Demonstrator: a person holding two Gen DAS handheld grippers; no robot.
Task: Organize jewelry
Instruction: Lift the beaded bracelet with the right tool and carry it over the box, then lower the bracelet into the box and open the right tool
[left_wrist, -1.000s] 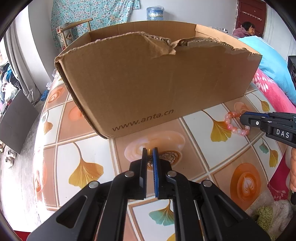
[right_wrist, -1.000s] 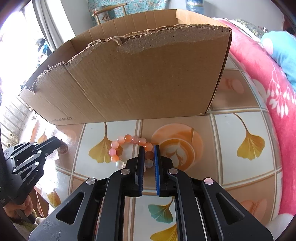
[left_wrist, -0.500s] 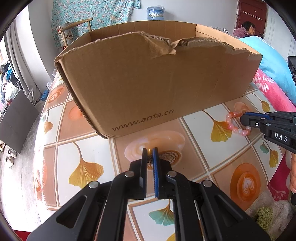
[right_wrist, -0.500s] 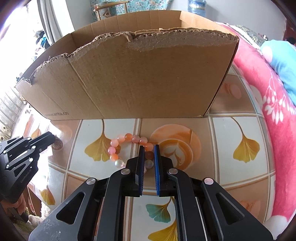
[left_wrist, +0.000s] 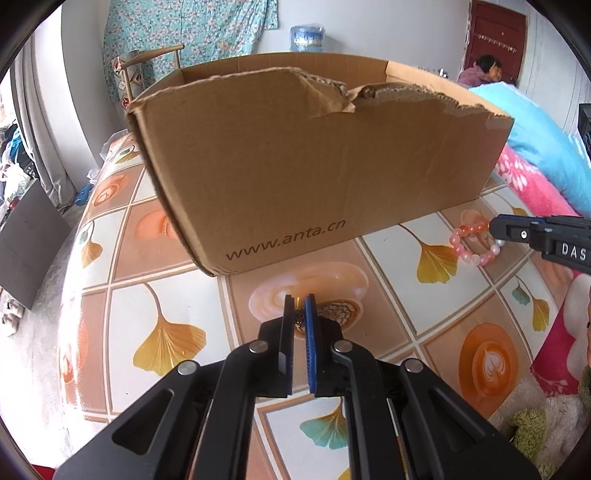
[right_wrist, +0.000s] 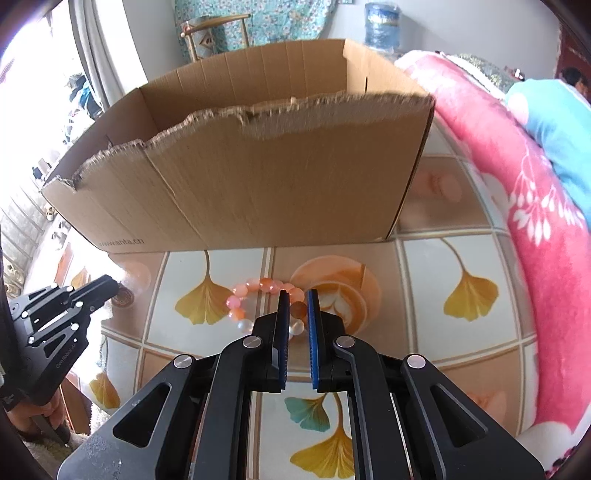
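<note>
The pickup is in hand; the right gripper (right_wrist: 297, 308) has its fingers narrowly parted around a bead of the pink bead bracelet (right_wrist: 258, 299), which lies on the tablecloth (right_wrist: 443, 325) just in front of the cardboard box (right_wrist: 258, 177); whether it is pinching yet I cannot tell. The left gripper (left_wrist: 300, 314) is nearly closed around a small gold-coloured piece (left_wrist: 299, 320), grip unclear. Next, I judge, a firm pinch, then a lift over the torn box rim.

Behind the table: wooden chair (left_wrist: 151, 62) against floral curtain (left_wrist: 192, 33), blue water jug (left_wrist: 307, 37), pink blanket (right_wrist: 513, 177), possibly a seated person (left_wrist: 484, 70).
</note>
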